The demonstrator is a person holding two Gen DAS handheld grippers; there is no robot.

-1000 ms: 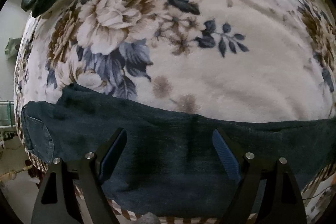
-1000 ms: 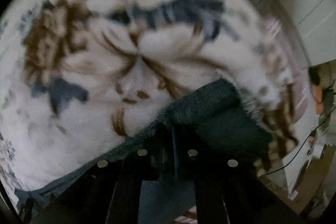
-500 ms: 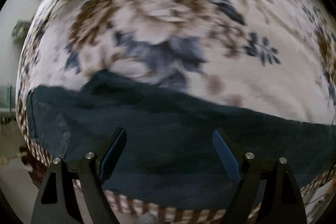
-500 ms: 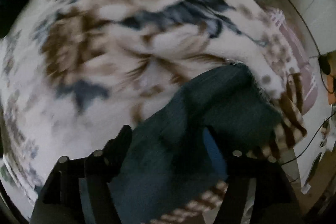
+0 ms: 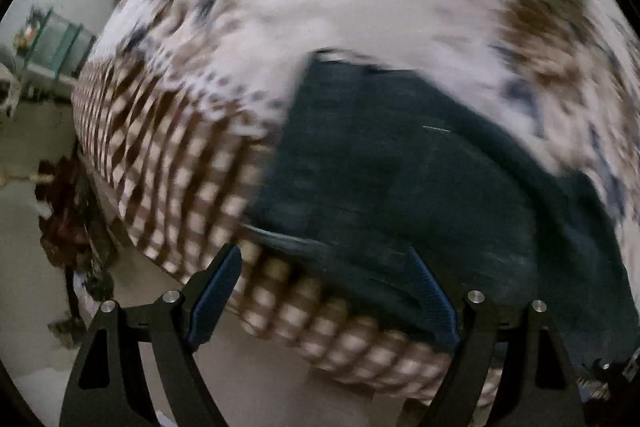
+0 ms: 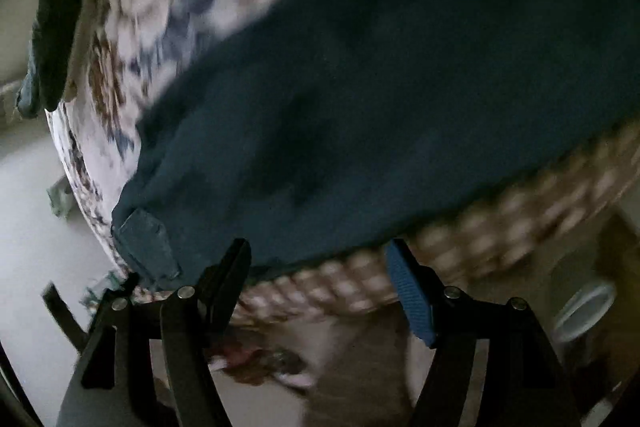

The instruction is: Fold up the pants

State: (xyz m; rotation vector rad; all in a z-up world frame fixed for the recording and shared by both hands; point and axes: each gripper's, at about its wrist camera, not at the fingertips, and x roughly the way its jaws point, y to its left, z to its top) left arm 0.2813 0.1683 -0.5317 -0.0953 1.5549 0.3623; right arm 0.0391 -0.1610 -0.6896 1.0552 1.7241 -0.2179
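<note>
Dark teal pants (image 5: 400, 179) lie flat along the near edge of a bed with a floral blanket (image 5: 360, 3). In the right wrist view the pants (image 6: 380, 99) fill most of the frame, with a back pocket (image 6: 146, 243) at the left end. My left gripper (image 5: 324, 291) is open and empty, just off the bed edge by the waist end. My right gripper (image 6: 320, 279) is open and empty, at the bed's edge in front of the pants. Both views are motion-blurred.
A brown-and-white checked border (image 5: 168, 155) hangs over the bed's side. Another dark garment (image 6: 56, 23) lies at the bed's far corner. The floor (image 5: 260, 387) lies below, with a reddish-brown bundle (image 6: 260, 363) and a white tub (image 6: 584, 311) on it.
My right gripper has let go of the pants, opened and pulled back off the bed. My left gripper has swung left toward the waist end and the bed's edge.
</note>
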